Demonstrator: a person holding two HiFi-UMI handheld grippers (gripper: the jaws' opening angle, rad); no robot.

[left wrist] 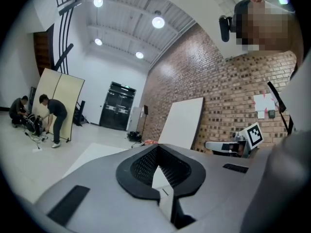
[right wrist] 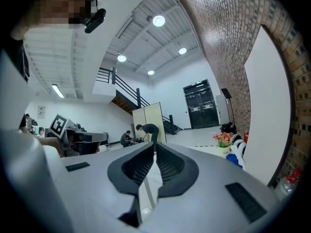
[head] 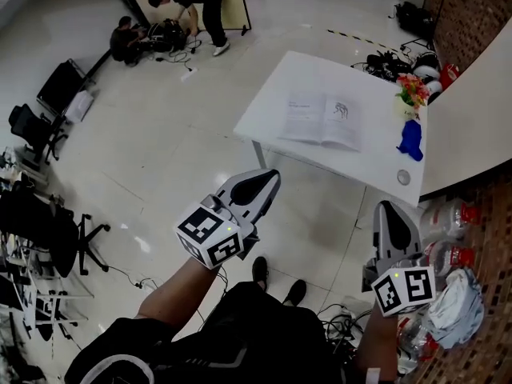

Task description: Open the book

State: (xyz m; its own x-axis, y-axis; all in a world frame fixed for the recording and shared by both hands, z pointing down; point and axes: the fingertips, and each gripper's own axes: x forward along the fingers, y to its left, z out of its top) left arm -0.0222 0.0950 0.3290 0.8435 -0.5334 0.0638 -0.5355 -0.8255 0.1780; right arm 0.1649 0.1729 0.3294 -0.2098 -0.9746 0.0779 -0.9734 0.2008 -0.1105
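Observation:
A book lies open, pages up, on the white table ahead of me. Both grippers hang in the air well short of the table, over the floor near my body. My left gripper points toward the table's near corner, with its jaws closed together and nothing in them. My right gripper is lower on the right, also shut and empty. The book does not show in either gripper view.
A pot of flowers, a blue object and a small round disc sit at the table's right end. A white board leans on the brick wall. Plastic bottles and bags lie right; office chairs left. Two people work far off.

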